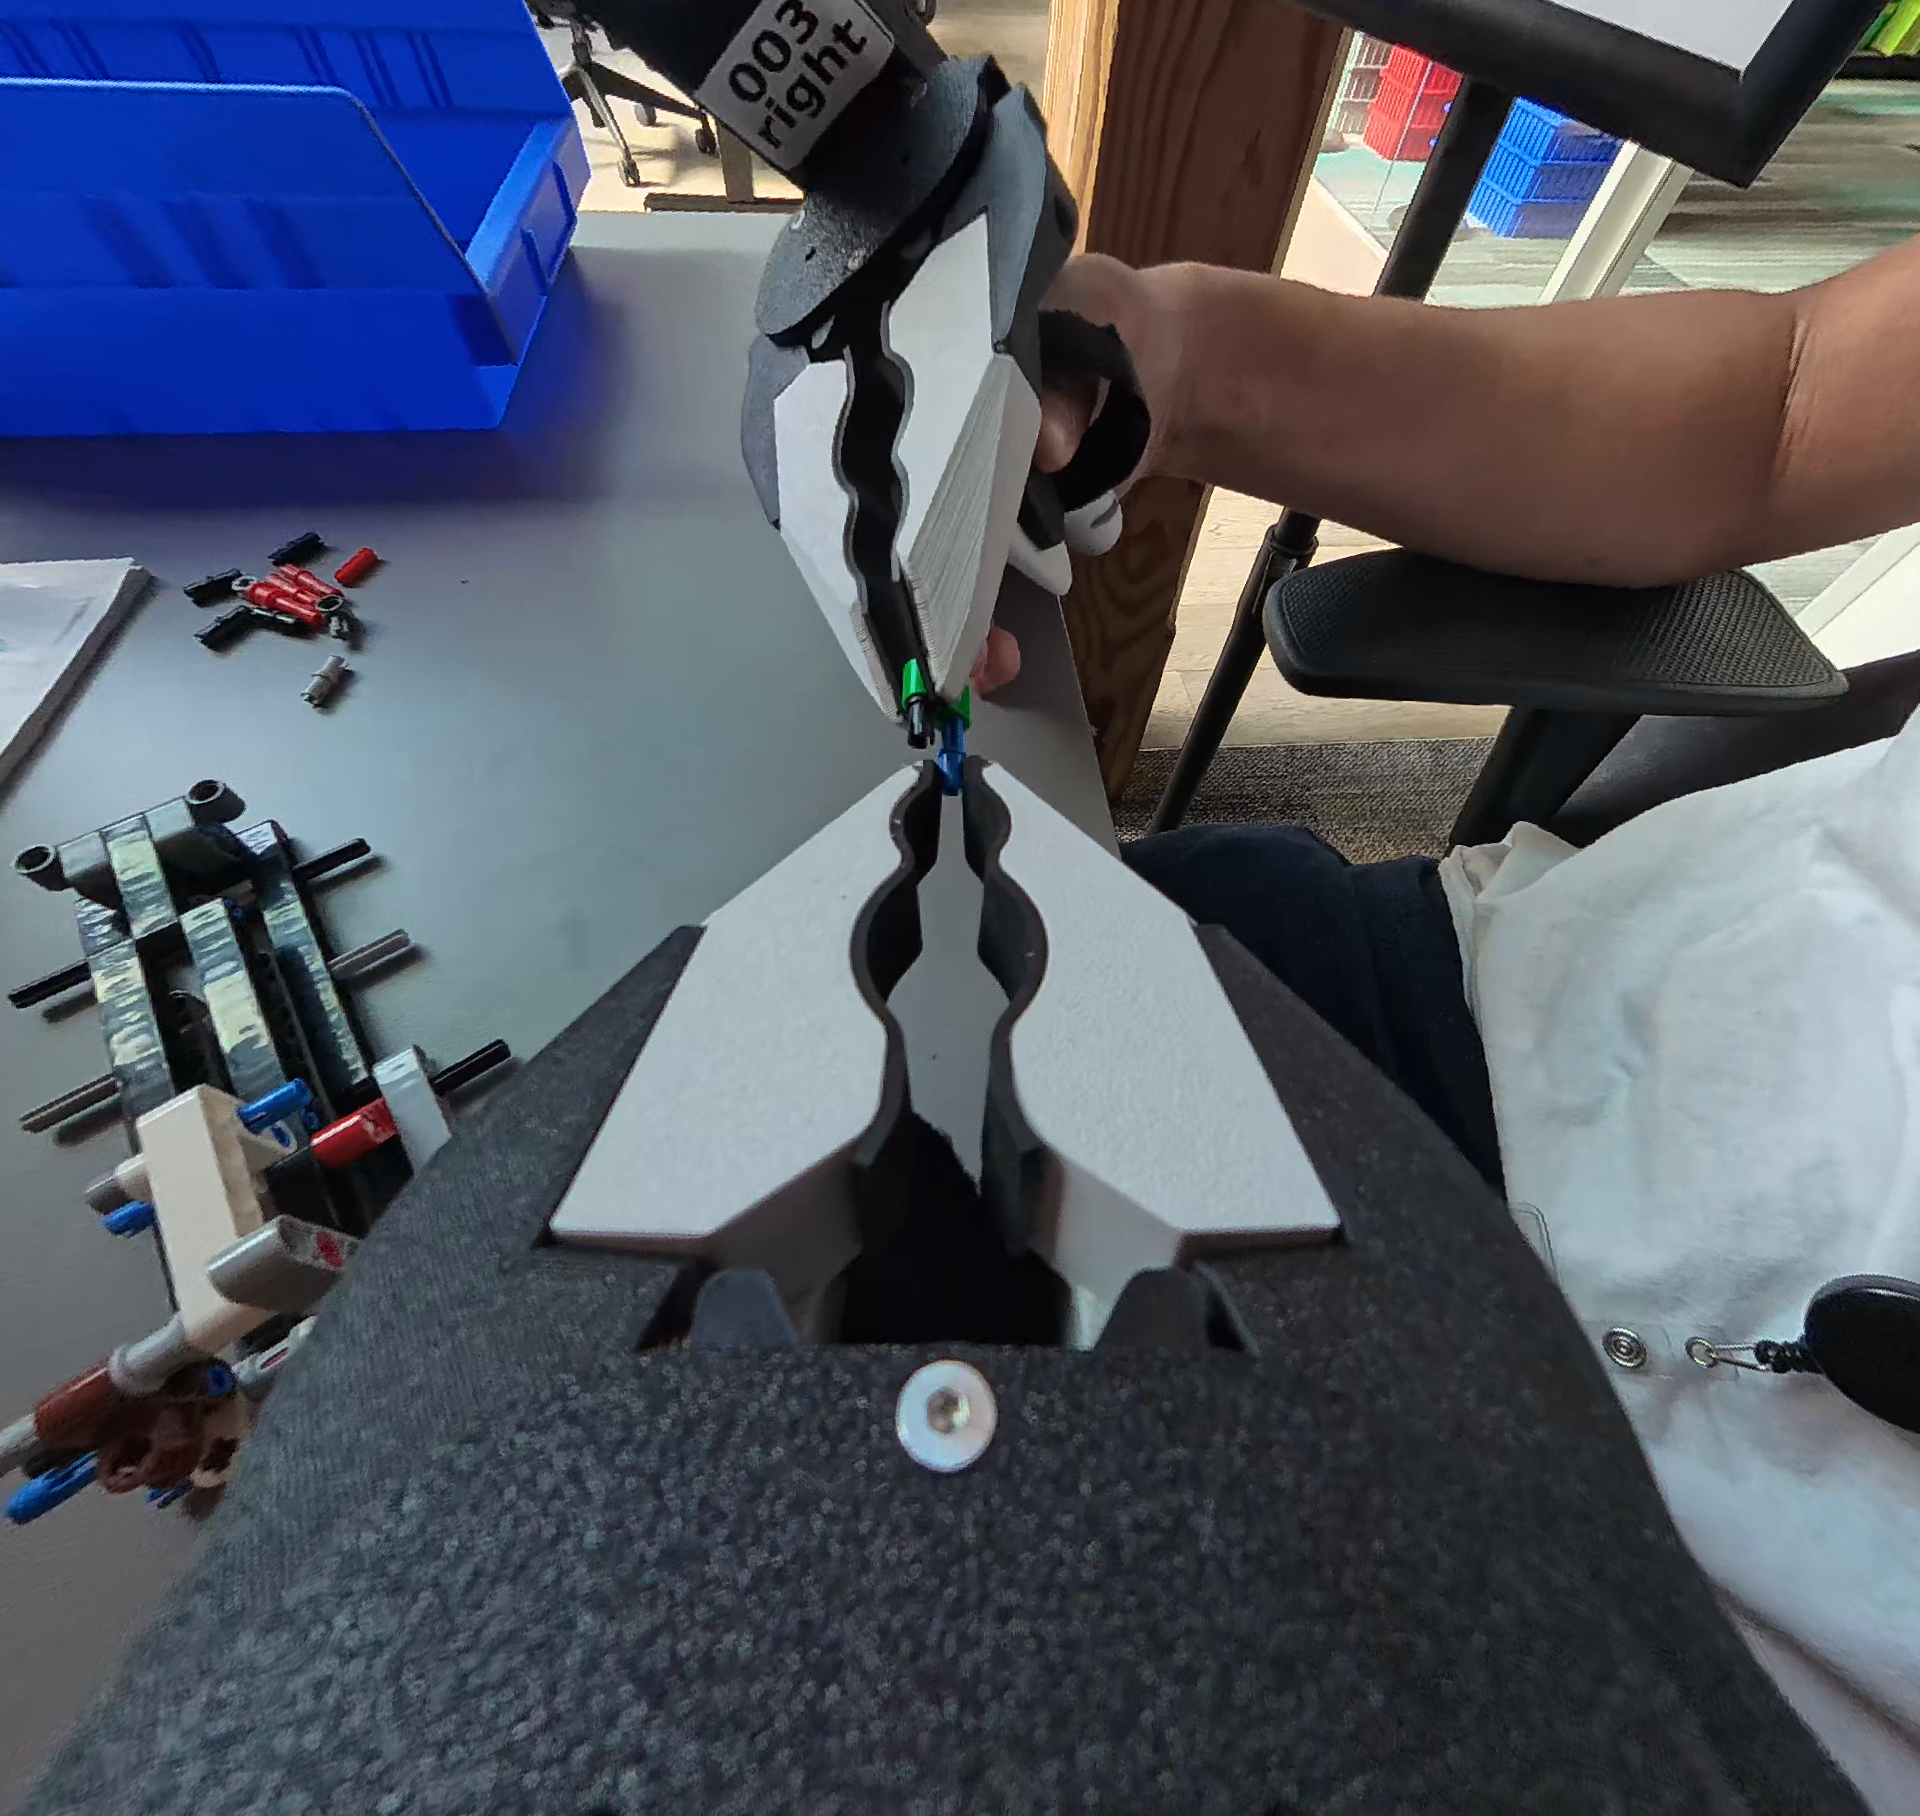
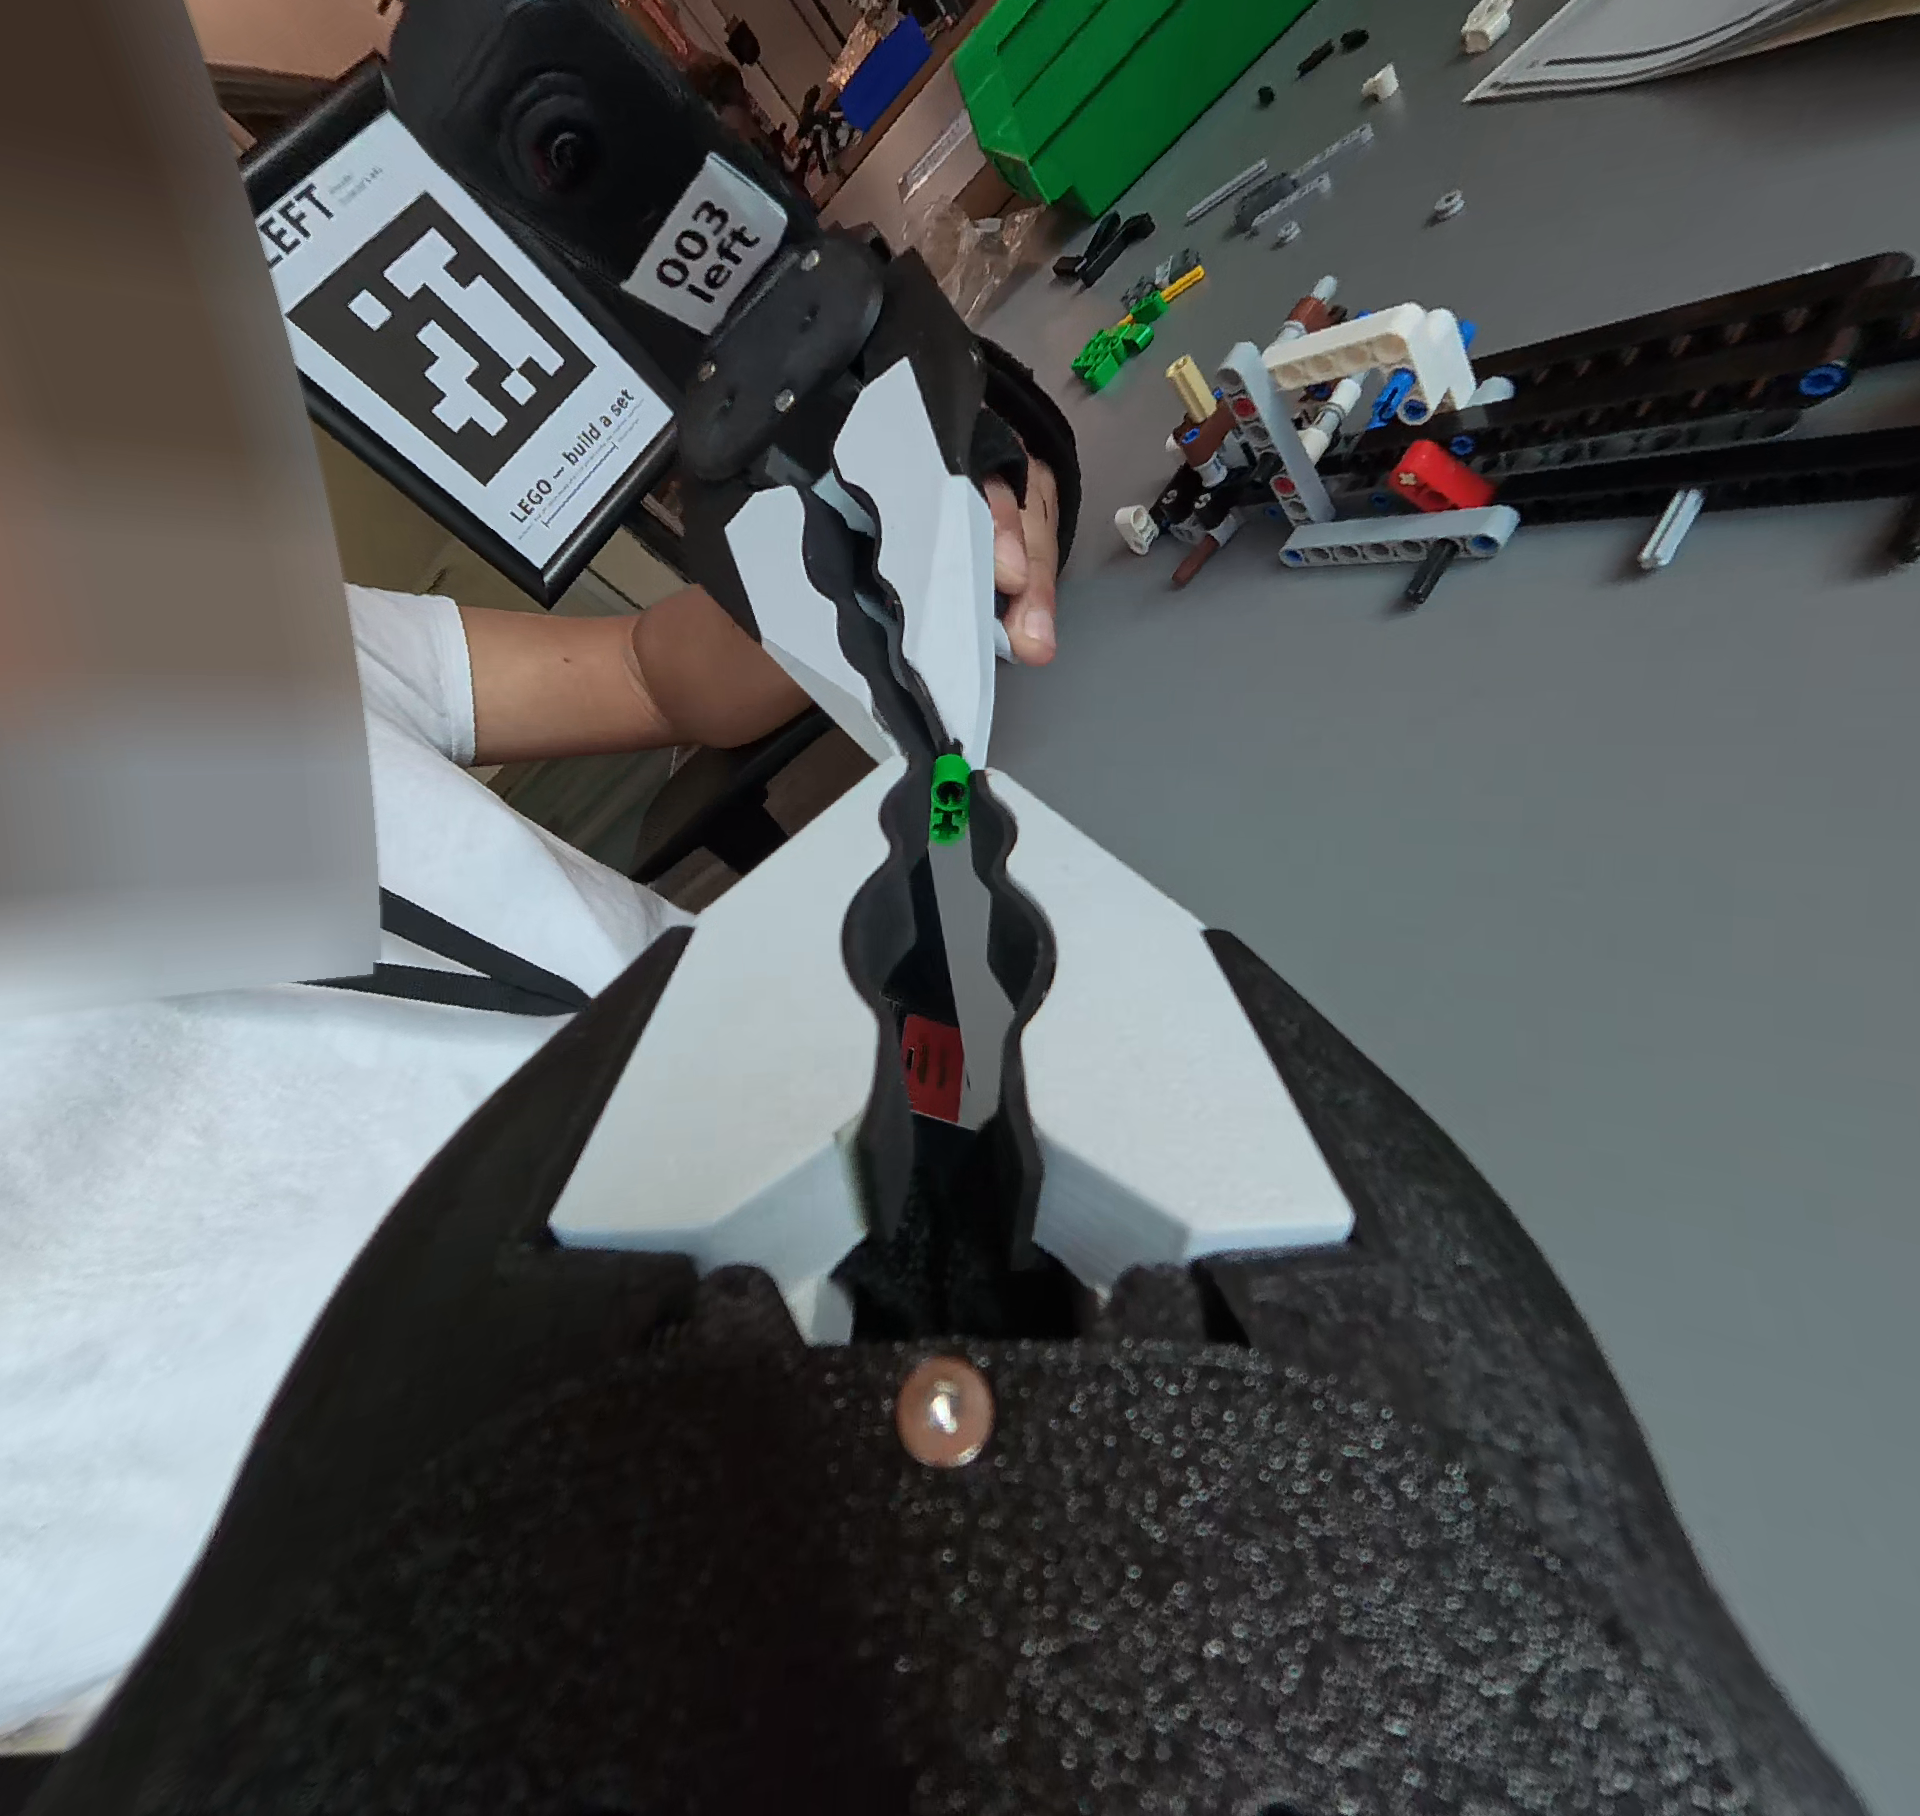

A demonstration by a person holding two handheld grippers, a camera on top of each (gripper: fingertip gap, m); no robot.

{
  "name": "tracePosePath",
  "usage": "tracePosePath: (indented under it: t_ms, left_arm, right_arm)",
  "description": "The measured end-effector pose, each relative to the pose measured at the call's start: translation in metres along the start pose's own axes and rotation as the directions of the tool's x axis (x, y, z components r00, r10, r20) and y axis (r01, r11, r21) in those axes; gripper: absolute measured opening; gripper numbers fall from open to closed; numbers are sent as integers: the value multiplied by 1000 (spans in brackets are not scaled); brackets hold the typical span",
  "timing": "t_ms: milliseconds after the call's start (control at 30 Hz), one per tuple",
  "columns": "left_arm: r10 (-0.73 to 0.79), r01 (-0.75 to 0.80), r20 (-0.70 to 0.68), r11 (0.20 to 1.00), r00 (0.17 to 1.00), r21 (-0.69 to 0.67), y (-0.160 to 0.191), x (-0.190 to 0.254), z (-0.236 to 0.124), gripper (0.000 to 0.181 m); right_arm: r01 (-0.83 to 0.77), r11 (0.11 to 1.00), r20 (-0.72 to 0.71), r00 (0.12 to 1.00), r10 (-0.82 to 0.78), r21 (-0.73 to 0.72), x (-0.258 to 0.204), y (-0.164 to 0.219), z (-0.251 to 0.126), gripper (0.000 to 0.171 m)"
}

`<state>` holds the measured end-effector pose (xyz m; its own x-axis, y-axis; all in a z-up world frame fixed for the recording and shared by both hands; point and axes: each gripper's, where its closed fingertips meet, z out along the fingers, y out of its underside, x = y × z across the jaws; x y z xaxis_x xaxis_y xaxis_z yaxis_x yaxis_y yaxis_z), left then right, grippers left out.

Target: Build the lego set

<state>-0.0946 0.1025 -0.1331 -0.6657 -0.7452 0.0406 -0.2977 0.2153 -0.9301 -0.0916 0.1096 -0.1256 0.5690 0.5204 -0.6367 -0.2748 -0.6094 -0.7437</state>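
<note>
Up above the counter [image 1: 623, 779] edge, we've got both tools pinched shut: left tool [image 1: 948, 779] on a blue pin [image 1: 949, 758], right tool [image 2: 948, 800] on the green connector [image 2: 947, 798], tip-to-tip so they'll mate.

Evenly bright, soft daylight in both views, with no harsh glare. Faint diffuse shadows under the blue bin [image 1: 260, 208] and the loose pieces [image 1: 281, 597] on the desk [image 1: 582, 623]. Strong wide-angle bending toward every edge. Sharp at centre, smeared and soft near the corners. Blurred mosaic patch along the left edge of the right wrist view.
</note>
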Motion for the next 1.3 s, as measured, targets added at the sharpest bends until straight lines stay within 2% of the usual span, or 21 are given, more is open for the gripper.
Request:
tracePosePath:
  t_ms: [200,467,633,767,867,1300]
  left_arm:
    - [-114,115,-23,990,993,85,-10,-10,-10,2]
    - [-180,182,-28,975,983,130,-15,-18,-15,2]
    - [-202,203,-25,969,979,138,-15,-21,-16,2]
    - [-223,224,-24,961,975,164,-18,-25,-19,2]
    - [-207,207,-17,966,978,156,-17,-24,-18,2]
    - [-208,207,-8,964,978,169,-18,-25,-19,2]
  right_arm:
    - [-76,981,-54,995,87,179,2,-18,1,6]
    - [-129,954,-49,988,147,270,6,-29,5,6]
    - [-122,945,-68,986,149,302,9,-33,5,6]
    - [-41,928,-103,991,85,370,9,-43,6,6]
    - [14,932,-144,989,41,361,9,-44,7,7]
    - [-75,932,-84,990,111,354,10,-41,3,8]
